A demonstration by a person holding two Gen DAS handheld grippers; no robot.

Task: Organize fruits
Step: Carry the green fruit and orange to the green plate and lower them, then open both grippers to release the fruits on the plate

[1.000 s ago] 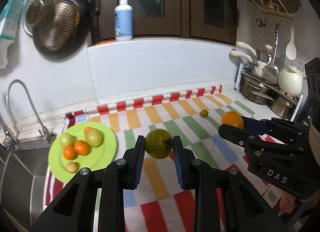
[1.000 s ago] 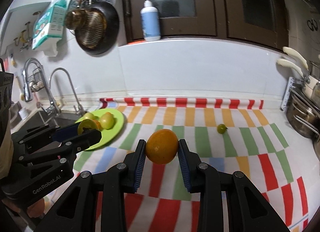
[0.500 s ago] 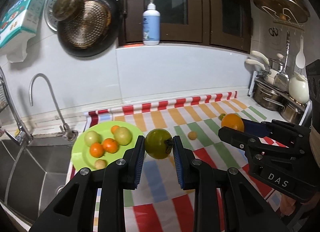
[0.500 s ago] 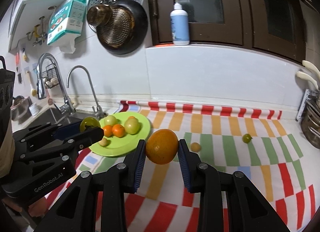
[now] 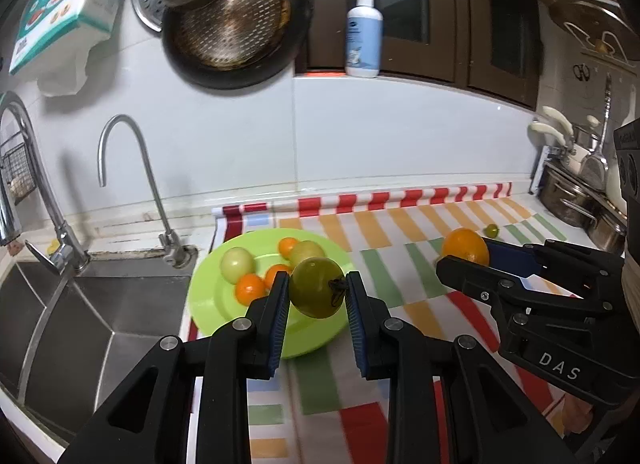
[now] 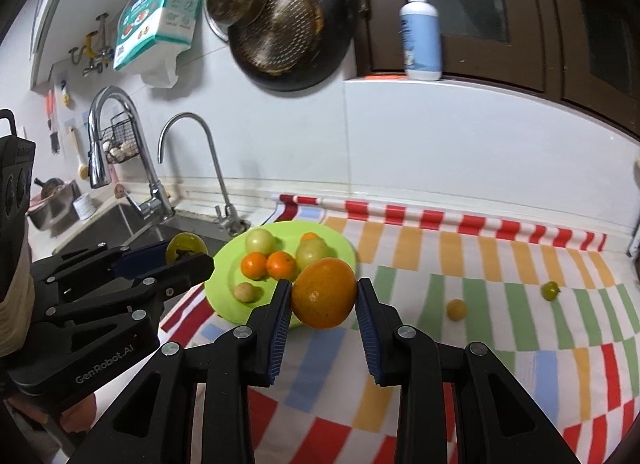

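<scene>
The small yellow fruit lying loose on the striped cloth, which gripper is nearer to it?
Right. The right gripper, shut on the orange, sits just left of the small yellow fruit. The left gripper, holding the green tomato, is farther left, beyond the green plate.

The near half of the green plate [image 6: 240, 310] lies bare, while fruit crowds its far half. A curved tap [image 6: 192, 159] rises just behind it, beside the sink [image 5: 100, 312]. Rightward, the striped cloth [image 6: 500, 328] on the bench carries only two small fruits, well apart.
</scene>
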